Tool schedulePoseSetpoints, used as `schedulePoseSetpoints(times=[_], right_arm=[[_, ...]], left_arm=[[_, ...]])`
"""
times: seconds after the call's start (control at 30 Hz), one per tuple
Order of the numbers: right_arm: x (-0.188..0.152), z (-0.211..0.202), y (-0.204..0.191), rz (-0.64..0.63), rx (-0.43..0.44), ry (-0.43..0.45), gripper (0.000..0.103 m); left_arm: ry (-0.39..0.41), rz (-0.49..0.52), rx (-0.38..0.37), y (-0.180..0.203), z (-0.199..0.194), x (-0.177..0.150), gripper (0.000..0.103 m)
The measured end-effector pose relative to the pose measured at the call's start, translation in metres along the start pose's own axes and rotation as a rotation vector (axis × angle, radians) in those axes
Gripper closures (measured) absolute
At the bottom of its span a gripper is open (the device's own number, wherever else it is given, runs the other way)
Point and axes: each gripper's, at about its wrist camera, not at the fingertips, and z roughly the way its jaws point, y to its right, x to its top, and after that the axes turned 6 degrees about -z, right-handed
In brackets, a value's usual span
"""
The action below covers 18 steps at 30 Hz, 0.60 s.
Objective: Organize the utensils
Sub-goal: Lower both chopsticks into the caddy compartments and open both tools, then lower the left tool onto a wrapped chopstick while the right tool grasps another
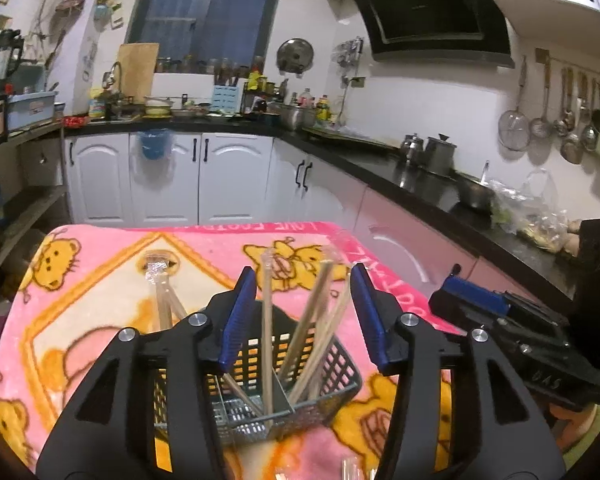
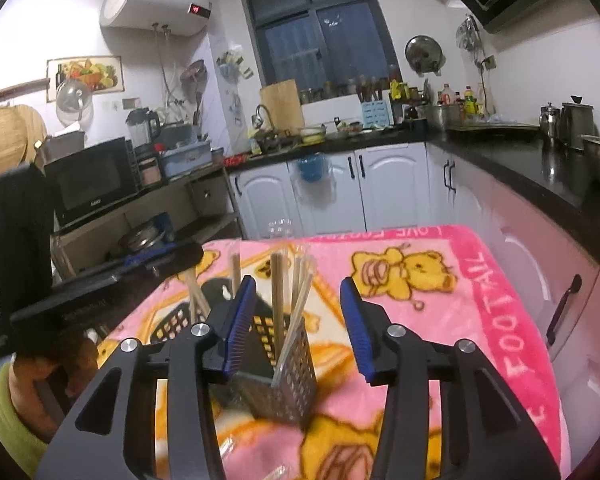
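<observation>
on the pink blanket (image 1: 112, 264) the light, stiff, slippery chopsticks (image 1: 312, 312) in the mesh basket (image 1: 260, 392) want a mid-shaft pinch; left gripper (image 1: 302, 316) and right gripper (image 2: 298, 322) both gape, released.

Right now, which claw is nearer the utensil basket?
Left, I'd judge. The left claw straddles the utensil basket, its chopsticks between the open pads; the right claw sits open just beside it.

Chopsticks (image 1: 268, 320) stand in basket (image 1: 332, 364); basket sits on blanket (image 1: 100, 280).
</observation>
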Motion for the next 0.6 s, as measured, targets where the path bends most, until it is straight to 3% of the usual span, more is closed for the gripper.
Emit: schedulePoseSetpoints(times=[0.23,0.3,0.43,0.6], right_arm=[[-0.01,-0.016,-0.004,-0.025,-0.009,-0.036,0.05],[-0.012,-0.021,-0.005,-0.029,-0.006,-0.041,0.048],[-0.015,-0.034,-0.008,-0.035,0.001,-0.04,0.043],[-0.018,-0.044,-0.009,-0.03,0.0,-0.032,0.037]], left_arm=[[-0.003,-0.004,-0.012,0.001,-0.015,-0.005,0.043],[-0.003,-0.007,-0.01,0.001,-0.02,-0.007,0.034],[0.004,-0.012,-0.006,-0.001,-0.03,-0.013,0.028],[0.012,-0.014,-0.026,0.0,-0.042,-0.019,0.011]])
